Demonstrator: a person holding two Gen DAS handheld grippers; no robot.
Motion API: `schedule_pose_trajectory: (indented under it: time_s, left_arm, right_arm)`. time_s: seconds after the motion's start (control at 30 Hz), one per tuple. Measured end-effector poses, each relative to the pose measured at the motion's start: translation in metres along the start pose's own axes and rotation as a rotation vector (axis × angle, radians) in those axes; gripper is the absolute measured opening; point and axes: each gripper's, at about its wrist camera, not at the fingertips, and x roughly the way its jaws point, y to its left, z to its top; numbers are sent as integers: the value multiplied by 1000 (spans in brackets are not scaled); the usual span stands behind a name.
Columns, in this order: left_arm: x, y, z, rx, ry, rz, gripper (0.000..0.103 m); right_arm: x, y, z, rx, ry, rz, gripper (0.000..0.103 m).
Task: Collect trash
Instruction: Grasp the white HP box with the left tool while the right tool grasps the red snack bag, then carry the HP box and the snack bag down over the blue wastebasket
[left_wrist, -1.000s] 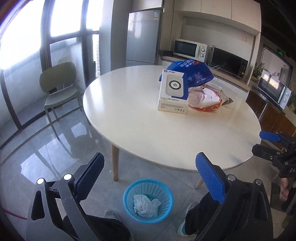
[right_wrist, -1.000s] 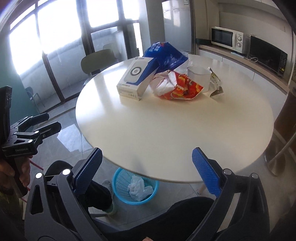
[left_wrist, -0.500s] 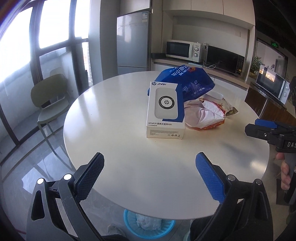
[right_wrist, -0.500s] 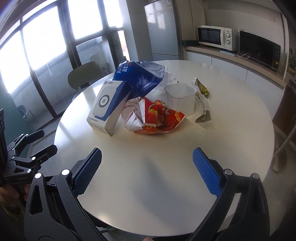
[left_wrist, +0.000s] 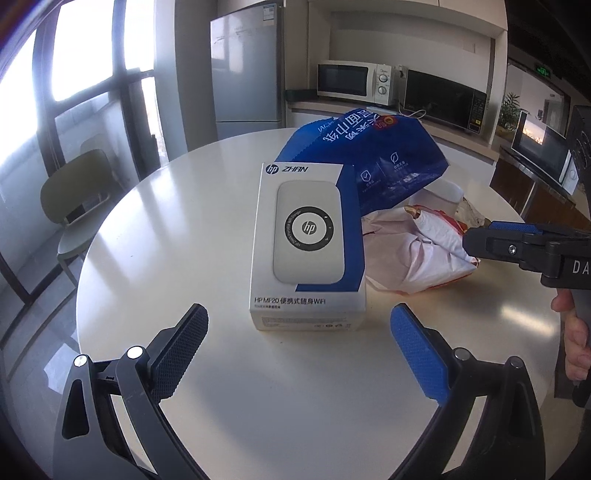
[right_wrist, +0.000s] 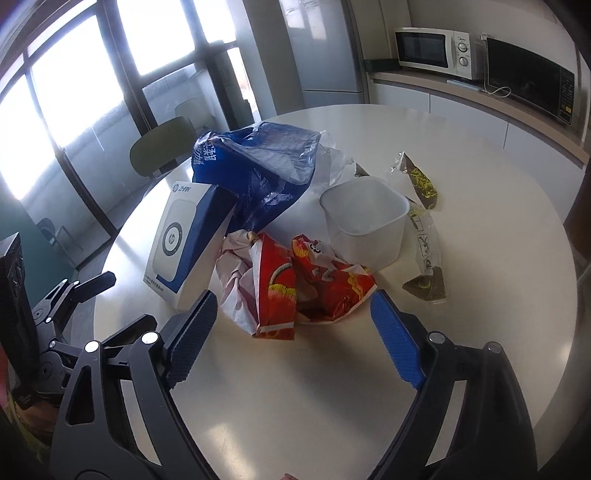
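Both tongs hover over the littered surface (left_wrist: 184, 229).
Left tongs (left_wrist: 299, 347) gape before the white box (left_wrist: 308, 243); right tongs (right_wrist: 291, 332), empty, are closing toward the red wrapper (right_wrist: 295, 284).

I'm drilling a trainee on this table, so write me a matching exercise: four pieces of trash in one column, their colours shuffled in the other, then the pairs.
Things:
1. HP box
2. crumpled snack bag
3. plastic tub
4. large plastic bag

Colours:
A. all white
B. blue with white print
C. red and orange
D. white with a blue side

Pairs: 1-D, 2-C, 3-A, 4-B
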Motion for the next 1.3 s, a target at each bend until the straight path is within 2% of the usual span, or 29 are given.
schedule_pose_trajectory:
  time_s: [0.17,0.27,0.33,0.4,0.47,0.5,0.57,0.83,1.07,1.3]
  left_arm:
    - [22,-2,9,20,36,4,97]
    - [31,-2,10,33,56,-24,97]
    - [32,-2,11,28,55,-20,95]
    - [33,0,11,21,58,-29,89]
    - [32,0,10,18,68,-20,75]
    - [31,0,9,16,67,-17,75]
    - [28,3,6,5,65,-33,75]
    - [-3,14,-4,-52,28,-64,75]
    - [-23,23,-18,-96,30,-113,75]
    - [-34,22,-31,-100,21,-90,75]
  right_arm:
    - [15,0,7,-2,41,14,70]
    - [19,0,7,-2,56,22,65]
    - [21,1,6,-1,63,32,52]
    - [22,3,6,-8,65,38,45]
    - [21,6,5,-15,66,50,33]
    - [21,7,5,-17,66,54,26]
    - [20,11,1,-27,62,52,18]
    - [-1,23,-10,-53,0,22,11]
    - [-30,33,-24,-71,-46,11,9]
    - [-51,40,-42,-82,-55,5,9]
